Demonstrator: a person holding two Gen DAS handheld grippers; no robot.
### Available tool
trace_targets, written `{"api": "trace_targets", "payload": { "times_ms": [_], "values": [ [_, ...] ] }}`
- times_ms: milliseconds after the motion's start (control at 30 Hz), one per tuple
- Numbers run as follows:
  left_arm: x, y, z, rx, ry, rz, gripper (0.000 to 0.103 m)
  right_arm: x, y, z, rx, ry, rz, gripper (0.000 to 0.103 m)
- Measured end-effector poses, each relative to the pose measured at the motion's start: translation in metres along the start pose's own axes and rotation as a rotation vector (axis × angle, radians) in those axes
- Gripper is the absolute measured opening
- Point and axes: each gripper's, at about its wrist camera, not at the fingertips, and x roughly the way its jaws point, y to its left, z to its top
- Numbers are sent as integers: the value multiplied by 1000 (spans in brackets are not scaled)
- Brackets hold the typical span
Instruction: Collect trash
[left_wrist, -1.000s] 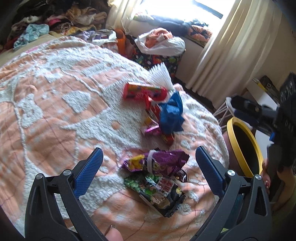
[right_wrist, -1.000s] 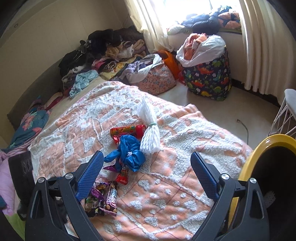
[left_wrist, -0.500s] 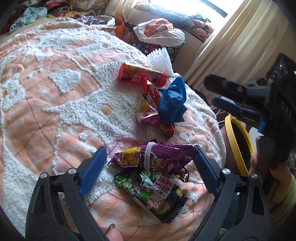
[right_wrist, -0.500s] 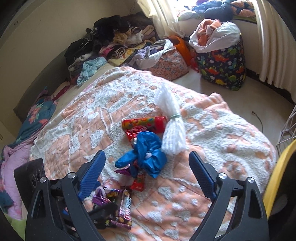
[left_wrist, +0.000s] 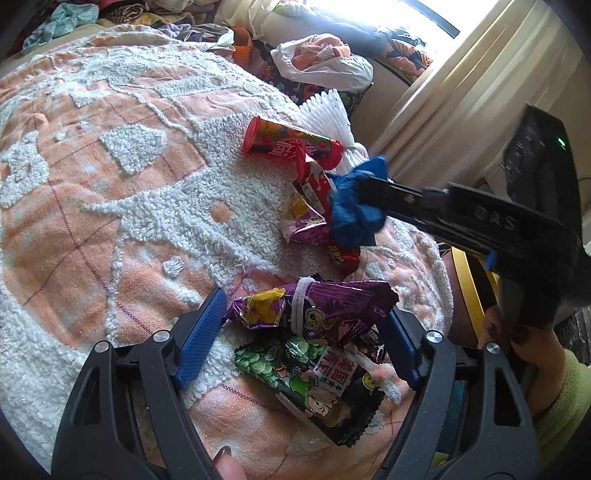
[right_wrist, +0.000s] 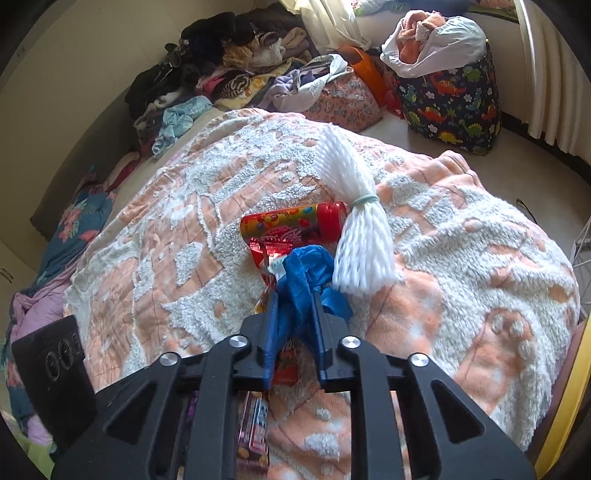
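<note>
While the bed (right_wrist: 461, 236) with its fuzzy peach-and-white blanket fills most of both views, the trash sits bunched near its edge. In the right wrist view a white foam net (right_wrist: 354, 221) lies at about 1 o'clock from the red candy tube (right_wrist: 295, 223), touching it. The right tool (right_wrist: 295, 299) has just snapped its jaws together and is pinching the crumpled blue plastic bag (right_wrist: 306, 269), which lies on top of a red wrapper (right_wrist: 264, 251). In the left wrist view, the left tool (left_wrist: 306, 325) has been narrowing but isn't gripping yet; the purple snack bag (left_wrist: 332, 310) sits between its pads, with a green wrapper (left_wrist: 310, 384) at 6 o'clock from it.
</note>
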Motion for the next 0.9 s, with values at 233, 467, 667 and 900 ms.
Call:
{"api": "trace_targets", "payload": {
  "times_ms": [233, 467, 667, 900],
  "values": [
    [0, 3, 0, -7, -7, 6, 61, -29, -14, -23, 57, -29, 20, 15],
    [-7, 1, 5, -1, -19, 9, 59, -53, -15, -37, 54, -55, 18, 11],
    [-18, -5, 14, 7, -55, 9, 58, -69, -10, -44, 34, -79, 34, 9],
    [-29, -19, 23, 23, -93, -3, 58, -72, -19, -51, 56, -85, -25, 17]
  ]
}}
